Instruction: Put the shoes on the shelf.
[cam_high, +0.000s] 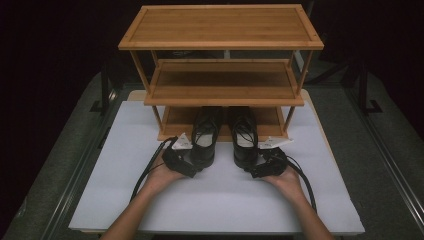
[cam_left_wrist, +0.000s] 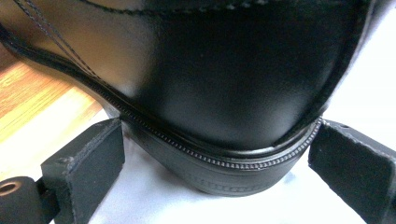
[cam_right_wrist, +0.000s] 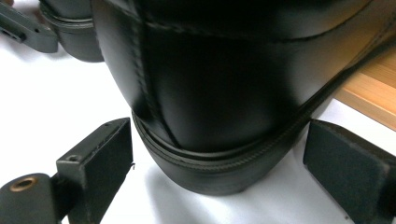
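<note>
High view: we hold the left gripper (cam_high: 192, 161) and right gripper (cam_high: 256, 167) at the heels of two black leather lace-up shoes (cam_high: 205, 135), toes on the bamboo rack's bottom shelf (cam_high: 172, 122), heels on the white counter (cam_high: 125, 150); left gripper view: fingers (cam_left_wrist: 88, 161) spread beside the heel (cam_left_wrist: 224, 172), seemingly not pinching; right gripper view: likewise; next, we judge, close squarely on each heel.

Glossy leather shoes (cam_high: 225, 137), wooden rack (cam_high: 220, 27)

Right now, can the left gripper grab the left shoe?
Probably yes. The left gripper has its open jaws on either side of the left shoe heel, with nothing between them and the heel.
</note>
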